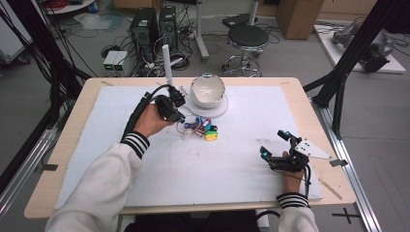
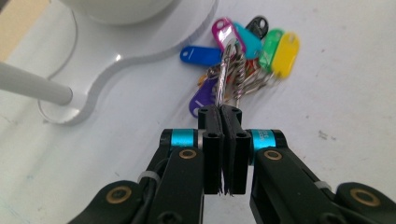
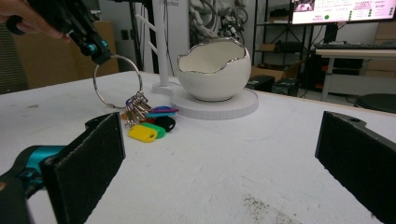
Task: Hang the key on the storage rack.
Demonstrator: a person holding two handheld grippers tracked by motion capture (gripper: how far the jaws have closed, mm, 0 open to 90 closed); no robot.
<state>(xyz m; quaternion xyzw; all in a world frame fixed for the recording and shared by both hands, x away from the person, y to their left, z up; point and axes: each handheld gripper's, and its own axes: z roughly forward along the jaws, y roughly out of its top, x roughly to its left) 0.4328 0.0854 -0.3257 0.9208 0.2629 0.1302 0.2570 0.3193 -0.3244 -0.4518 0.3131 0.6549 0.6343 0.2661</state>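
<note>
At the left of the high view, the left tool [image 1: 180, 116] is held by a hand [image 1: 151, 121] with the forearm angled up across the tabletop [image 1: 241, 164] toward the bowl. Its jaws are clamped together on the large key ring [image 3: 116, 81], which is seen raised in the right gripper view while the tags [image 3: 147, 126] hanging from it rest on the white sheet just beside the round stand [image 3: 219, 105]. One ring is counted, with smaller rings bunched on it; seven coloured tags [image 2: 243, 44] can be made out in the left gripper view. One egg-shaped bowl [image 1: 207, 90] is set on the stand, with one white post [image 1: 168, 63] beside it. At the right, the right tool [image 1: 275, 145] is held low near the tabletop's front edge, its jaws spread wide apart on nothing.
</note>
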